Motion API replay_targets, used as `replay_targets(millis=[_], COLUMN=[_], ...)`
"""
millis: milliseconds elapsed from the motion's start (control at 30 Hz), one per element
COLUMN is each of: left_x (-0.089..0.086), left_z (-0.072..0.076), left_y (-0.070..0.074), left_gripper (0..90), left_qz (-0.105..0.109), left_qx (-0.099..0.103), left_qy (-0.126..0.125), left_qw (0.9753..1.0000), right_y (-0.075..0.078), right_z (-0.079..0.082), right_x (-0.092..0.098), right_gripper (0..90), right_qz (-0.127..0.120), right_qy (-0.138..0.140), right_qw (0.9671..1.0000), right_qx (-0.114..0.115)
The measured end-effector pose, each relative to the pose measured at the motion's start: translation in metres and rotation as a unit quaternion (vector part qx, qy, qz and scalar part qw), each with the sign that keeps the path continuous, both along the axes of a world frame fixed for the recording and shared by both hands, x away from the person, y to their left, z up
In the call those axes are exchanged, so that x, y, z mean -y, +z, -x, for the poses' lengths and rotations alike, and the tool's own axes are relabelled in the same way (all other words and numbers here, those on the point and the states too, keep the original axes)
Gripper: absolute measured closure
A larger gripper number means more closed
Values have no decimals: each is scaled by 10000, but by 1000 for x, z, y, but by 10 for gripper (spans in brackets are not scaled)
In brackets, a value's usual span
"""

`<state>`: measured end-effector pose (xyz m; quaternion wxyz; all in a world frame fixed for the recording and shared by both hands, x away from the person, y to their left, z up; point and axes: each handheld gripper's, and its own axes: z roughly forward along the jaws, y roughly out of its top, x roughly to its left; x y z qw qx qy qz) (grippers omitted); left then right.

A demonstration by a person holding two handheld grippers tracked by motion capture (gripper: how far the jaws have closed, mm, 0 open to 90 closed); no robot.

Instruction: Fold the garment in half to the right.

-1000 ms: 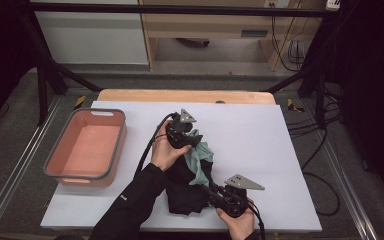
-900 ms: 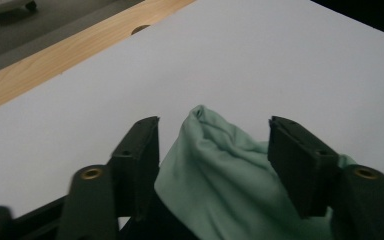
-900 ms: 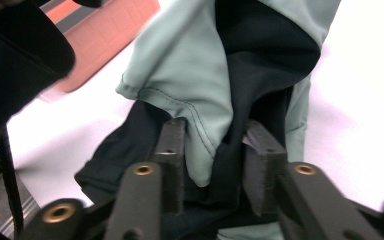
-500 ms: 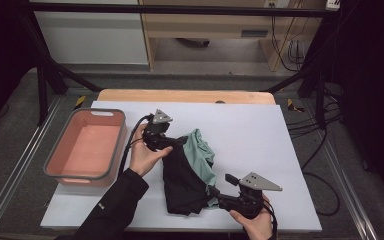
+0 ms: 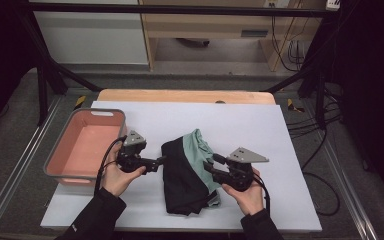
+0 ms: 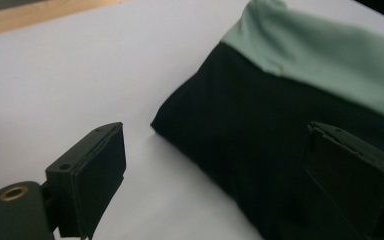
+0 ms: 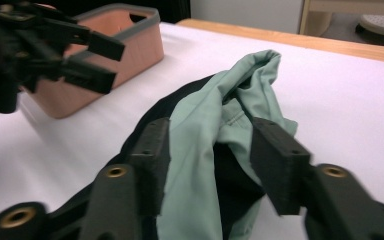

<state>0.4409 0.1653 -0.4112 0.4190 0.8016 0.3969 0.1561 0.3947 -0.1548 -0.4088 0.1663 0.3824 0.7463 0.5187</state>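
Observation:
A black and pale-green garment [image 5: 187, 172] lies crumpled in the middle of the white table [image 5: 260, 130]. My left gripper [image 5: 159, 161] is at its left edge, open. In the left gripper view the black cloth [image 6: 260, 135] reaches between the spread jaws of that gripper [image 6: 225, 175], which clamp nothing. My right gripper [image 5: 210, 166] is at the garment's right side, also open. In the right gripper view its jaws [image 7: 210, 155] stand on either side of a green fold [image 7: 205, 120] without closing on it. The left gripper [image 7: 65, 50] shows beyond.
A pink bin with a grey rim [image 5: 60, 167] stands at the table's left edge, just behind my left hand; it also appears as the bin [image 7: 140, 40] in the right gripper view. A wooden strip [image 5: 180, 95] runs along the far edge. Bare table lies to the right.
The left gripper has moved left and nearer, off the garment's top to its left edge. The right gripper has moved up to its right side. The garment now lies flatter on the table.

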Motion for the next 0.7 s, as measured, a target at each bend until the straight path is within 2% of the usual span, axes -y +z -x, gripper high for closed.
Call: replay_targets(millis=[100,133,233,300,400,500,600,700], left_x=[-4,-5,-7,-7,-7,-6,-5,-3], left_z=[6,8,13,14,15,15,16,16], left_y=[-8,-11,-18,-21,-25,-28,-31,-33], left_gripper=[90,90,89,86,85,86,86,86], left_qz=[14,24,17,-34,-64,-97,-111,-114], left_qx=[-34,-35,-78,-104,-141,-189,-221,-229], left_qy=[14,14,-32,-33,-60,-69,-103,-132], left_qw=[10000,10000,10000,9999,9999,9997,9996,9996], right_y=[-3,-4,-4,-2,6,7,-6,-22], right_z=[-10,-14,-19,-19,-16,-15,-20,-23], right_x=[-10,-13,-18,-18,-13,-4,6,13], right_gripper=[647,711,864,874,876,873,870,868], right_qz=[170,239,222,75,-152,-159,-87,4], right_qy=[75,77,91,99,4,-257,-587,-756], right_qw=[9998,9996,9995,9996,9998,9995,9980,9961], right_qx=[-90,-133,-225,-237,-101,-60,-220,-449])
